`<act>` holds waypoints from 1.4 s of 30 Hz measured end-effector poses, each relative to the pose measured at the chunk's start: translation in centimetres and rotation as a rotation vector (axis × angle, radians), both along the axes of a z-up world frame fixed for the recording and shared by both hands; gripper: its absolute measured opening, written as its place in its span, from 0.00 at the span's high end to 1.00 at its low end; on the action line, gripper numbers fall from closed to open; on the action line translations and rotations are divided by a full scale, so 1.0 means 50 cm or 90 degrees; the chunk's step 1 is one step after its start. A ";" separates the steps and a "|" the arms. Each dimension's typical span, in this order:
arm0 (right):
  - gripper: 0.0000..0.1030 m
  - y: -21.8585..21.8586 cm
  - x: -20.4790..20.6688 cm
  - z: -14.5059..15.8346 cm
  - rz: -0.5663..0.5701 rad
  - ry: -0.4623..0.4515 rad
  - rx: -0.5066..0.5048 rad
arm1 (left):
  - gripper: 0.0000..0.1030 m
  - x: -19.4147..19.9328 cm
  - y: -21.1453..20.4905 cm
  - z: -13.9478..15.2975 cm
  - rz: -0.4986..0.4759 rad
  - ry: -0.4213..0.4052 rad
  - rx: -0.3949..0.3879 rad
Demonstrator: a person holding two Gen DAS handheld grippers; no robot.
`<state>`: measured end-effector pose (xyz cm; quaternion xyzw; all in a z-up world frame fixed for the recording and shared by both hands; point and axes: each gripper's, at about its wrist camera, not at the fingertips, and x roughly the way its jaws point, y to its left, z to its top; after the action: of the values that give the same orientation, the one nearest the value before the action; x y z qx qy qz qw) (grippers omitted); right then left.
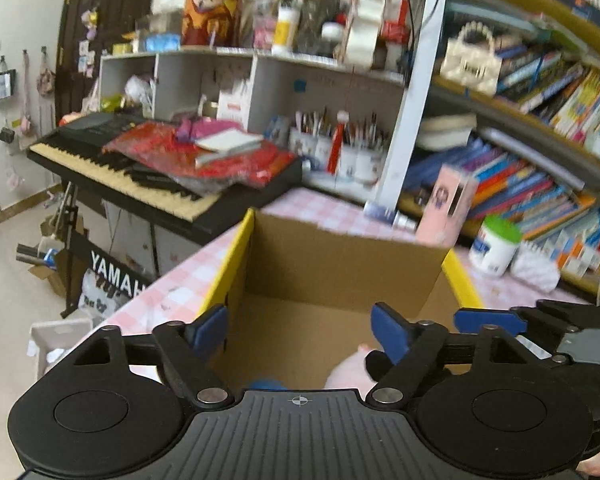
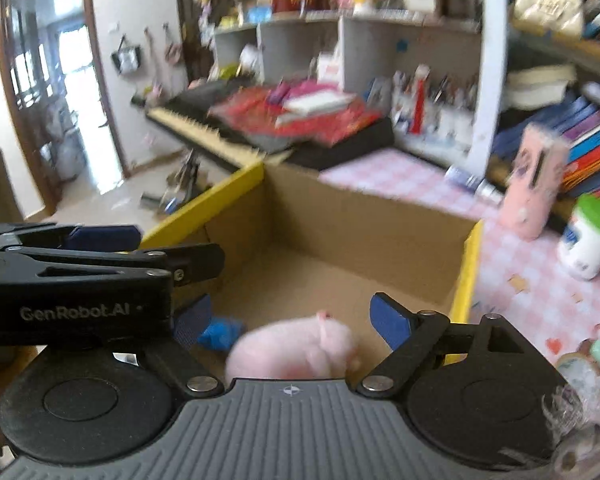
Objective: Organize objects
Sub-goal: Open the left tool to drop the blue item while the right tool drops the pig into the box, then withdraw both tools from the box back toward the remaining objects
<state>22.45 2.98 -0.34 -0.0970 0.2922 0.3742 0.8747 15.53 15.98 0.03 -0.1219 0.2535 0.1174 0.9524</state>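
Note:
An open cardboard box with yellow flaps stands on the pink checked table; it also shows in the right wrist view. A pink plush toy and a small blue object lie on its floor; the plush shows partly in the left wrist view. My left gripper is open and empty above the box. My right gripper is open and empty above the plush. The left gripper's body shows at the left of the right wrist view.
A pink carton, a white jar with green lid and bookshelves stand at the right. A keyboard piled with red packets is behind the box. Small trinkets lie on the table at the right.

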 end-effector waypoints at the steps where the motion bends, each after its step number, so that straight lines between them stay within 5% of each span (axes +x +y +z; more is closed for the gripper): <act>1: 0.15 -0.005 -0.015 0.008 -0.008 -0.019 0.004 | 0.18 -0.011 -0.002 0.005 0.000 -0.010 0.000; 12: 0.14 -0.051 -0.169 0.033 -0.139 -0.145 -0.030 | 0.16 -0.127 -0.008 0.005 0.003 -0.026 0.012; 28: 0.12 -0.083 -0.354 -0.040 -0.227 -0.100 -0.099 | 0.16 -0.288 -0.028 -0.048 0.001 0.046 0.021; 42: 0.11 -0.155 -0.455 -0.084 -0.340 -0.038 -0.102 | 0.16 -0.367 -0.088 -0.079 -0.083 0.102 0.057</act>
<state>-0.32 -4.76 -4.55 -0.0966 0.3106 0.1034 0.9400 -2.84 11.61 -3.91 -0.0528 0.3304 0.0761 0.9393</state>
